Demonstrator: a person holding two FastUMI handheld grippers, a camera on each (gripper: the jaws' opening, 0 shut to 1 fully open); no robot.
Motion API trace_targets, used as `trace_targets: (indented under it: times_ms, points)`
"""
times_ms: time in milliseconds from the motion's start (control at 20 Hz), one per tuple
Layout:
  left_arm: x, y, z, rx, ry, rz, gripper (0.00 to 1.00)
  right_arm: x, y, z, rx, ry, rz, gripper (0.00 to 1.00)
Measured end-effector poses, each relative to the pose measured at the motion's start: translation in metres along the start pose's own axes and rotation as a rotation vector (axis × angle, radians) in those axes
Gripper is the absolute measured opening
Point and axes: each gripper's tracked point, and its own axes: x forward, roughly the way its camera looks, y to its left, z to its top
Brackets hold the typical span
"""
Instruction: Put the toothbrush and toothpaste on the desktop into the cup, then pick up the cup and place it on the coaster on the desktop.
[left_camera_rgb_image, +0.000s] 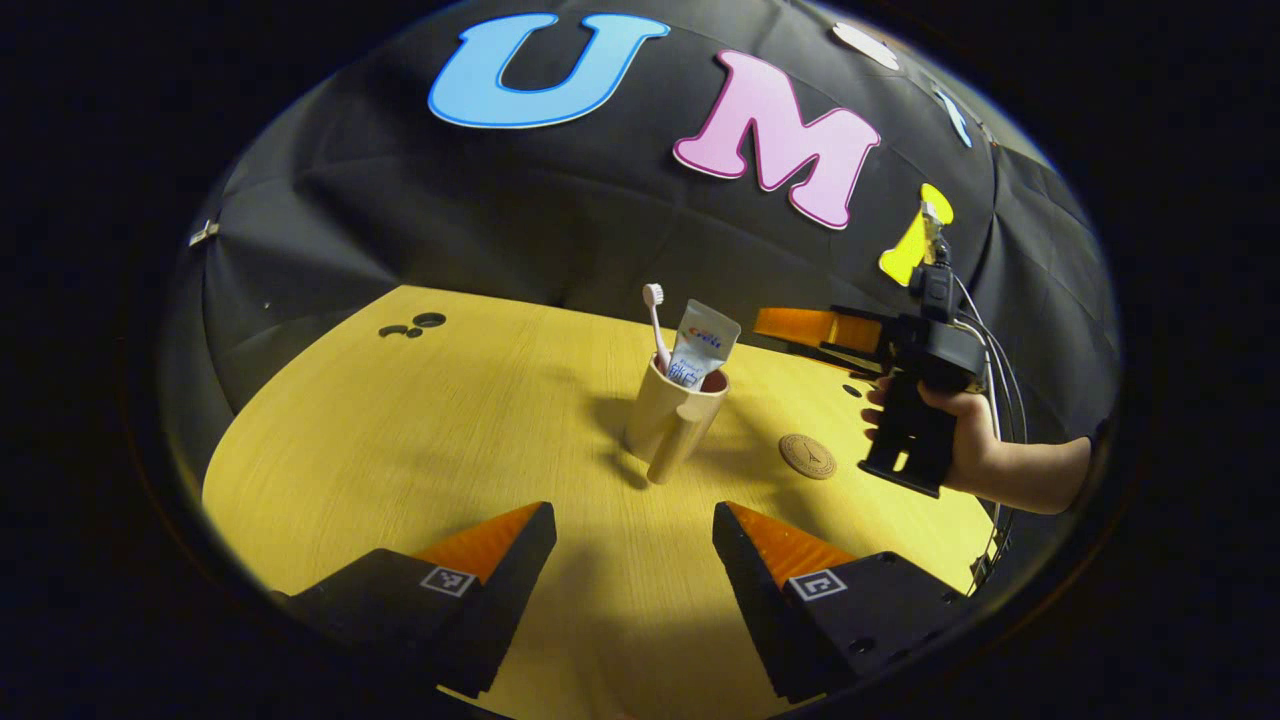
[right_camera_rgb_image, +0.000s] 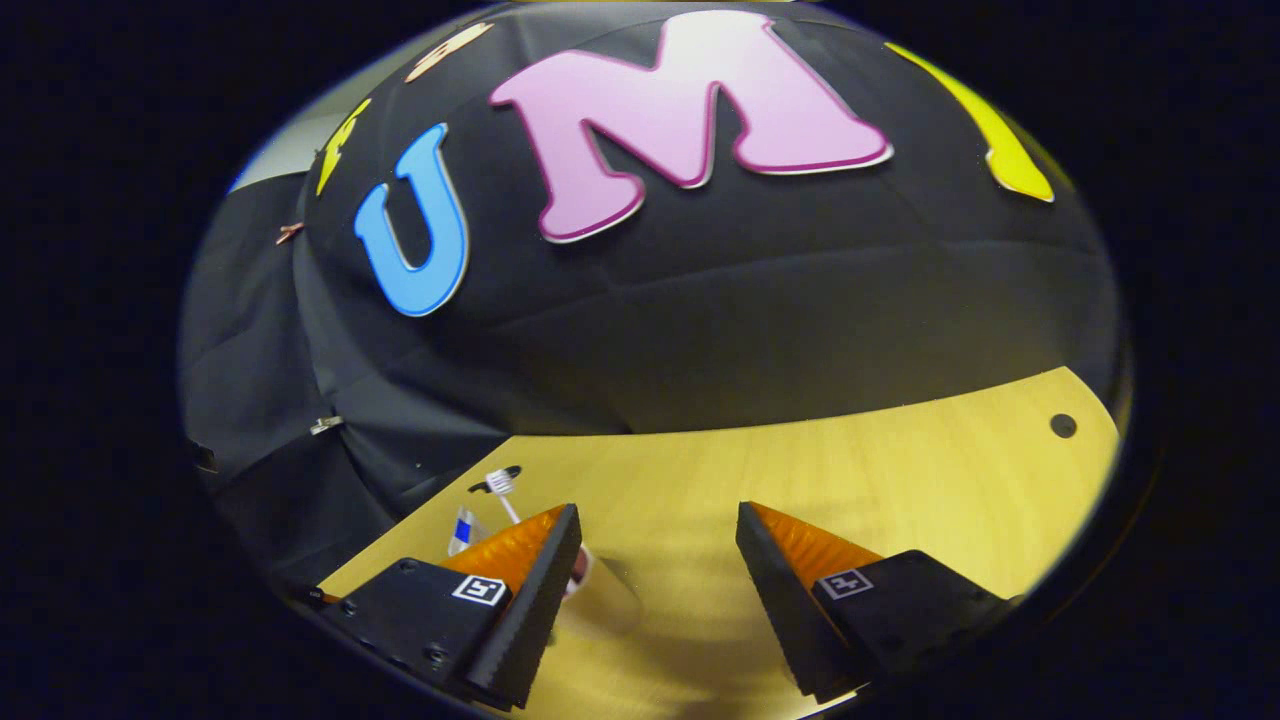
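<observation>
Cup (left_camera_rgb_image: 672, 415) stood upright mid-table on the yellow desktop (left_camera_rgb_image: 400, 450), handle toward the near side. Toothbrush (left_camera_rgb_image: 655, 325) and toothpaste (left_camera_rgb_image: 703, 345) both seen standing in it, brush to the left, tube to the right, tops clear of the rim. Loading step judged complete; cup transfer judged the step in hand.

Coaster (left_camera_rgb_image: 807, 456) lay flat to the right of the cup and slightly nearer, close by but apart from it, bare on top.

Left gripper (left_camera_rgb_image: 635, 545) hung low over the near edge, fingers spread wide, nothing between them, cup straight ahead of the gap. Right gripper (left_camera_rgb_image: 800, 335) held in a hand (left_camera_rgb_image: 965, 440) at far right, above and beyond the coaster, orange fingers pointing left toward the cup. In the right gripper view, right gripper (right_camera_rgb_image: 660, 560) likewise spread and empty; brush head (right_camera_rgb_image: 500, 483) and a corner of the tube (right_camera_rgb_image: 463, 530) glimpsed past its left finger (right_camera_rgb_image: 520, 550), cup mostly hidden behind it.

Next move judged: close on the cup wall or handle, lift straight to keep the tall contents from tipping out, carry a short way right, set down centred on the coaster. Which gripper to take it could not be told.
</observation>
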Motion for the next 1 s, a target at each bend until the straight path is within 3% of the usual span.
trace_targets:
  times_ms: [450,700,850,1000]
  points:
    - [0.037,-0.020,0.032,0.099,0.059,-0.017,0.98,-0.086,-0.151,0.019,0.063,-0.017,-0.279,0.98]
    - [0.068,-0.032,0.032,0.140,0.187,-0.016,0.98,-0.120,-0.193,0.019,0.067,-0.015,-0.348,0.98]
    - [0.089,-0.024,0.022,0.164,0.294,0.037,0.98,-0.140,-0.211,0.013,0.056,0.004,-0.370,0.98]
    - [0.106,-0.024,0.020,0.163,0.372,0.043,0.98,-0.160,-0.236,0.002,0.064,0.032,-0.429,0.98]
